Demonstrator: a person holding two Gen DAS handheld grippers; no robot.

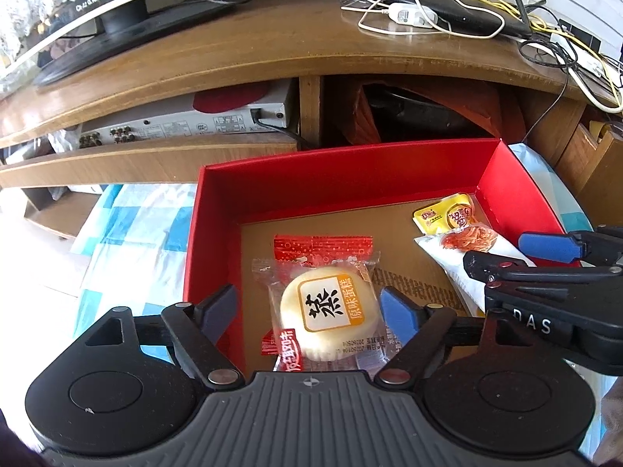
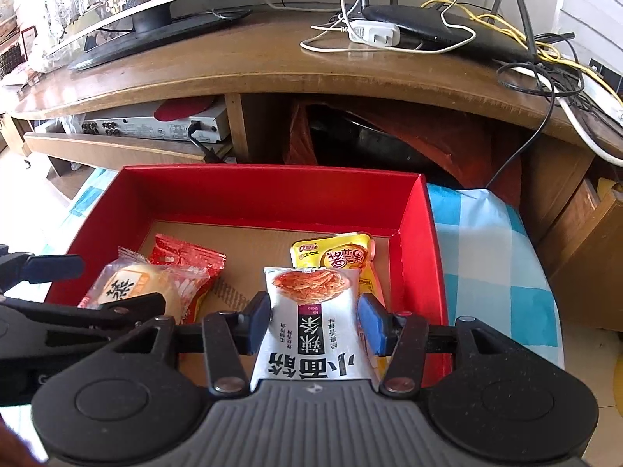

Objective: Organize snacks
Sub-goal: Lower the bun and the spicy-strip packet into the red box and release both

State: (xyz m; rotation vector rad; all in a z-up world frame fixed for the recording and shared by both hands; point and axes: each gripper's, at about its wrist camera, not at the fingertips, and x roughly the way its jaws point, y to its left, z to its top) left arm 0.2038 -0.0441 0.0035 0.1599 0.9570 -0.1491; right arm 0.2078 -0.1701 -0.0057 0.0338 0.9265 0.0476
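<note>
Red cardboard box (image 1: 218,210), brown liner floor, sits on a blue-and-white checked cloth (image 1: 128,233) in front of a wooden TV stand (image 1: 272,54).

Contents: a round steamed cake in a clear wrapper (image 1: 329,311), overlapping a red foil packet (image 1: 323,247) behind it, both on the box's left side. On the right side, a white noodle-snack pouch (image 2: 315,319) lies partly over a yellow sauce-style pouch (image 2: 333,257) near the right wall.

Left gripper (image 1: 309,307): jaws wide, straddling the cake, with visible gaps both sides, pads not pressing it. Cake rests on the box floor.

Right gripper (image 2: 315,321): jaws set narrower, bracketing the white pouch. Left pad sits at the pouch edge, right pad just beside the other edge; can't tell whether they actually squeeze it. Pouch lies inside the box.
</note>
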